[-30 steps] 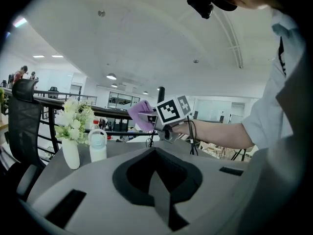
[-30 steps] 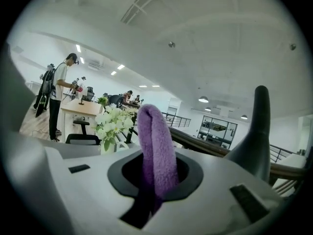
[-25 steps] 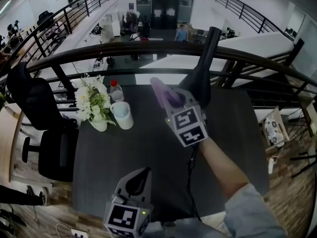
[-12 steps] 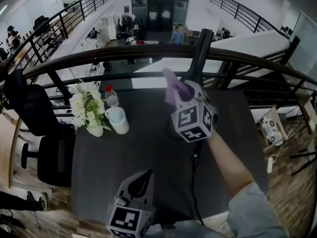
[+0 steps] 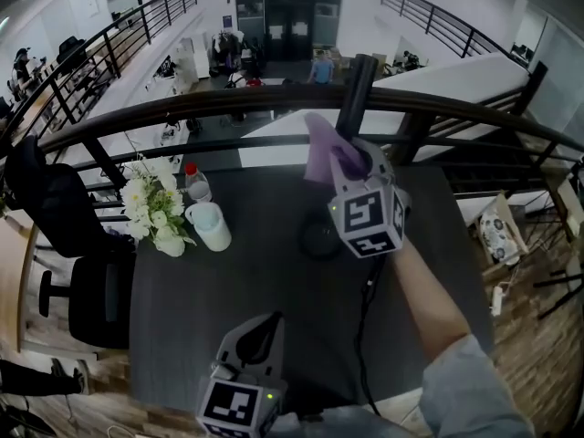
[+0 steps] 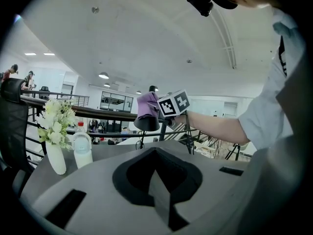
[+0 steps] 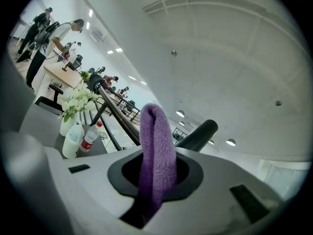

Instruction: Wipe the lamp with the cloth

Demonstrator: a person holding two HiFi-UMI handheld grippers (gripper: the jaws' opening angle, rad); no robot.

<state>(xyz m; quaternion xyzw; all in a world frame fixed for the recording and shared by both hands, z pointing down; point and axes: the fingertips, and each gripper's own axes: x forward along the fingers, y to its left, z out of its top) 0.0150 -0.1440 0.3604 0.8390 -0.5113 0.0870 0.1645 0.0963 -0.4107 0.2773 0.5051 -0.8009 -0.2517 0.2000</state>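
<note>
Step in hand: wiping, judged to be under way. The right tool is clamped on the purple cloth, a fold of which stands up out of its jaws. The tool is raised over the dark bench, with the cloth at the head of the black lamp. In the left gripper view the cloth appears to lie on top of the lamp's shade (contact looks likely but cannot be confirmed from the head view, where the tool covers the shade).

The left tool is low at the near edge of the bench, jaws together with nothing between them, well apart from the lamp.

Next move, in my judgement: draw the cloth across the shade and along the neck with light pressure. The lamp is not braced, so a hard push could tip it.

Count:
- one lamp
- one cloth
- two tools
- one vase of white flowers
- one red-capped bottle
- one white cup

The last three are grouped at the bench's far left.
</note>
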